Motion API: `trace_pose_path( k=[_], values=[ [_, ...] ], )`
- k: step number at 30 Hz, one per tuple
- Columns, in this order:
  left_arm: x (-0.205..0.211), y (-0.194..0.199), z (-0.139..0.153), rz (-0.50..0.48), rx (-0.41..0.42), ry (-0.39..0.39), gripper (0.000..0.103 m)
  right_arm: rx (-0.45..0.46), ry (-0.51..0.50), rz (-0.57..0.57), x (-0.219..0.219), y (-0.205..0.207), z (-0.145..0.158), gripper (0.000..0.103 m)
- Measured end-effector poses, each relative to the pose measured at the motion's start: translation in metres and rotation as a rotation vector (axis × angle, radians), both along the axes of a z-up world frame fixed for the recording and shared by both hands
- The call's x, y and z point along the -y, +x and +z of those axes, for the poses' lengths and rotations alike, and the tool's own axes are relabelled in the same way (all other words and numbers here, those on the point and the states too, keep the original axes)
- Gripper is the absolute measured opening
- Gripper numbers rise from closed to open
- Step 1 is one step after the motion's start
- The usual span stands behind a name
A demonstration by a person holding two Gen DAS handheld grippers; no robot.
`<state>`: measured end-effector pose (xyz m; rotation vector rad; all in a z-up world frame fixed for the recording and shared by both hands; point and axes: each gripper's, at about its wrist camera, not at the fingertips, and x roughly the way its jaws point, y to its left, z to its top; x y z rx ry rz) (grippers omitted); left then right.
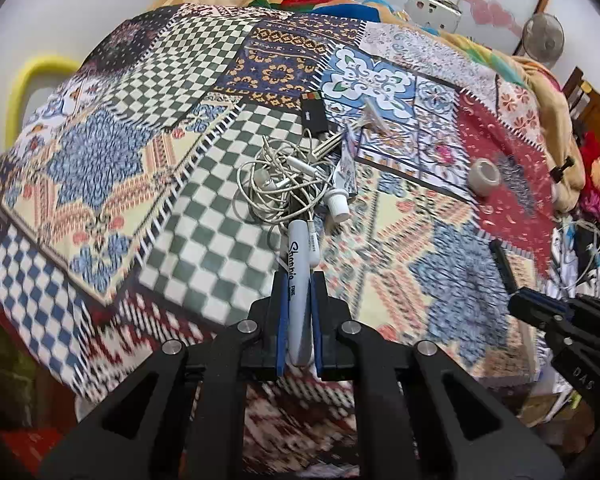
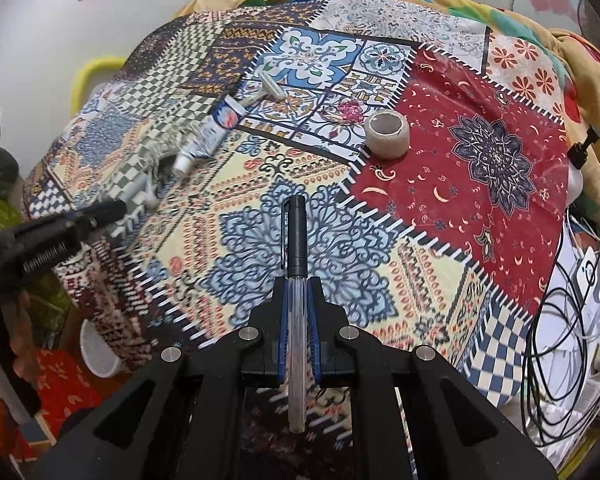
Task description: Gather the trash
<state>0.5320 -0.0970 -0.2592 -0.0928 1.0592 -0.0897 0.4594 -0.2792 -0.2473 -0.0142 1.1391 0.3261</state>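
Since both grippers are already clamped on stiff, light sticks, handling looks easy: the left gripper (image 1: 299,312) pinches a Sharpie marker (image 1: 299,280) mid-barrel, the right gripper (image 2: 298,316) squeezes a slick clear pen (image 2: 296,280) above the bedspread (image 2: 480,168). I'd grip mid-barrel so neither pivots.

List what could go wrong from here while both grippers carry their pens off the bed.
1. The left gripper holds the Sharpie marker with a white cable connector lying against it; the tangled earphone cables might drag along.
2. The right gripper clamps the black-capped pen on its smooth clear barrel, so it could slip.
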Motion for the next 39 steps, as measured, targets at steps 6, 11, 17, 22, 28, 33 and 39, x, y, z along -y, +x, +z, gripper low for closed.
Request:
trace_pose_path(
  k=[6,11,17,22,28,33,39],
  values=[
    [-0.013,0.017,-0.02,-0.046,-0.09,0.056,0.01,-0.009,0.021,-0.003,0.003,0.012,-0.007,0.008],
    [-0.009,0.022,-0.006,-0.078,-0.072,0.038,0.018,0.001,0.053,-0.006,0.009,0.019,-0.007,0.008],
    [0.019,0.045,0.024,-0.124,0.017,-0.008,0.031,0.025,0.074,-0.005,0.017,0.027,-0.002,0.008],
    [0.044,0.091,0.007,-0.145,-0.014,0.002,0.031,0.023,0.087,-0.006,0.022,0.034,-0.004,0.008],
    [0.049,0.126,-0.018,-0.141,-0.052,0.005,0.031,0.004,0.109,-0.013,0.027,0.041,-0.012,0.008],
    [0.055,0.129,-0.022,-0.157,-0.049,0.007,0.004,-0.001,0.112,-0.019,0.028,0.046,-0.013,0.008],
    [0.061,0.097,0.01,-0.175,0.006,-0.005,0.004,0.01,0.118,-0.038,0.03,0.041,0.003,0.008]
  ],
)
